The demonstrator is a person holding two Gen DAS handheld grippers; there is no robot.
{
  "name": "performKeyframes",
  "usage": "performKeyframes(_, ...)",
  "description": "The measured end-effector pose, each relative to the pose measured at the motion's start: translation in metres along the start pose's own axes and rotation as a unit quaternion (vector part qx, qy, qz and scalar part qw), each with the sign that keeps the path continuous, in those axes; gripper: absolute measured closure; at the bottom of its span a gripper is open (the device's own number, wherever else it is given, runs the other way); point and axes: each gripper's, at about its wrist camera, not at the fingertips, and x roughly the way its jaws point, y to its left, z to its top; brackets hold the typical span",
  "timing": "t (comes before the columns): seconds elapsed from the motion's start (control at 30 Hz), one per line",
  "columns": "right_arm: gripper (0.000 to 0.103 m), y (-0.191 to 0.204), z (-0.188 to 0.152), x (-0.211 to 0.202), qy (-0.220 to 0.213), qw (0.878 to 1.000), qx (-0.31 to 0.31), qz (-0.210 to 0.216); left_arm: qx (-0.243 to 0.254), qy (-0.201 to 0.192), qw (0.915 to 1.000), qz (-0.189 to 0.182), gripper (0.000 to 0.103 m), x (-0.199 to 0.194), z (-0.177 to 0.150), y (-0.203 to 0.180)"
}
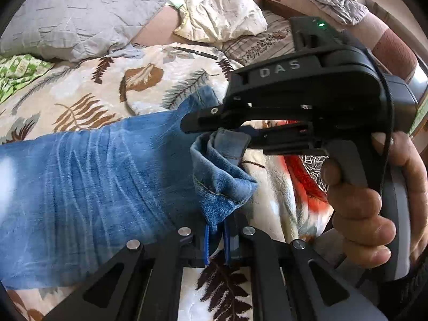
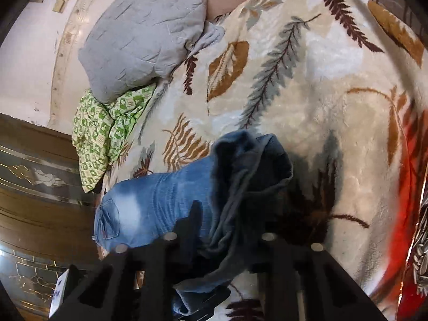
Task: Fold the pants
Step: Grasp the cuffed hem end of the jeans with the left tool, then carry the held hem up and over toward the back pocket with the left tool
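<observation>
Blue jeans [image 1: 93, 174] lie stretched across the leaf-print blanket [image 1: 120, 85]. In the left wrist view my left gripper [image 1: 217, 240] is shut on a hem of one leg, and the denim bunches up just above its blue pads. My right gripper [image 1: 227, 131] comes in from the right, held by a hand [image 1: 361, 214], with its jaws clamped on a fold of the same hem. In the right wrist view the jeans [image 2: 160, 203] run left, seat and back pocket far left. Dark bunched denim covers my right gripper [image 2: 230, 227] and hides its fingertips.
A grey pillow [image 2: 144, 34] and a green patterned cloth [image 2: 107, 131] lie at the blanket's far left edge. A cream pillow [image 1: 222, 13] sits behind. A red-patterned cover [image 2: 406, 187] borders the right. Dark wooden furniture [image 2: 40, 187] stands past the bed's left edge.
</observation>
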Motion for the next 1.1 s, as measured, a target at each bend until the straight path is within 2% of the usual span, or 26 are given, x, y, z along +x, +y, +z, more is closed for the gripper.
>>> performKeyframes(0.07,0.084,0.017,-0.001,-0.011,-0.025,0.999,-0.027,0.019,-0.006,-0.014,0.9999,0.002,0.095,-0.011,0.002,0.001)
performKeyframes(0.17,0.085,0.058,-0.005,-0.027,-0.056,0.994,-0.085,0.03,-0.035,-0.054,0.9979,-0.002,0.095,-0.048,0.008,0.009)
performKeyframes(0.27,0.085,0.112,-0.009,-0.027,-0.062,0.988,-0.134,0.051,-0.079,-0.082,0.9934,0.005,0.095,-0.089,0.009,0.033)
performKeyframes(0.37,0.085,0.159,-0.015,-0.005,-0.048,0.982,-0.169,0.065,-0.115,-0.092,0.9887,0.03,0.095,-0.116,0.003,0.061)
performKeyframes(0.5,0.085,0.195,-0.029,0.036,-0.026,0.976,-0.196,0.087,-0.177,-0.088,0.9796,0.04,0.095,-0.135,-0.015,0.109)
performKeyframes(0.6,0.082,0.196,-0.038,0.083,-0.001,0.977,-0.18,0.11,-0.24,-0.07,0.9678,0.029,0.095,-0.129,-0.035,0.144)
performKeyframes(0.67,0.081,0.19,-0.044,0.109,0.018,0.977,-0.178,0.114,-0.292,-0.055,0.9546,0.023,0.095,-0.118,-0.048,0.169)
performKeyframes(0.7,0.079,0.187,-0.046,0.12,0.027,0.977,-0.179,0.113,-0.301,-0.05,0.9518,0.025,0.095,-0.113,-0.051,0.173)
performKeyframes(0.77,0.066,0.181,-0.049,0.137,0.043,0.978,-0.177,0.104,-0.325,-0.031,0.9448,0.027,0.094,-0.1,-0.056,0.188)
performKeyframes(0.87,0.065,0.176,-0.046,0.132,0.052,0.978,-0.162,0.122,-0.364,-0.016,0.9313,0.007,0.092,-0.091,-0.064,0.201)
performKeyframes(0.9,0.061,0.18,-0.045,0.125,0.046,0.976,-0.168,0.128,-0.372,-0.015,0.928,0.0,0.092,-0.091,-0.067,0.203)
performKeyframes(0.93,0.047,0.185,-0.044,0.112,0.031,0.974,-0.179,0.133,-0.377,-0.016,0.9261,-0.005,0.089,-0.091,-0.069,0.204)
performKeyframes(0.97,0.033,0.188,-0.044,0.095,0.006,0.972,-0.191,0.137,-0.376,-0.017,0.9265,-0.003,0.088,-0.093,-0.069,0.202)
performKeyframes(1.0,0.031,0.189,-0.044,0.078,-0.017,0.97,-0.203,0.134,-0.372,-0.02,0.9282,0.002,0.085,-0.098,-0.067,0.198)
performKeyframes(1.07,0.031,0.184,-0.043,0.059,-0.046,0.968,-0.209,0.134,-0.347,-0.031,0.9369,0.025,0.073,-0.106,-0.063,0.188)
performKeyframes(1.1,0.031,0.179,-0.041,0.051,-0.059,0.968,-0.207,0.128,-0.338,-0.037,0.9399,0.032,0.06,-0.11,-0.061,0.184)
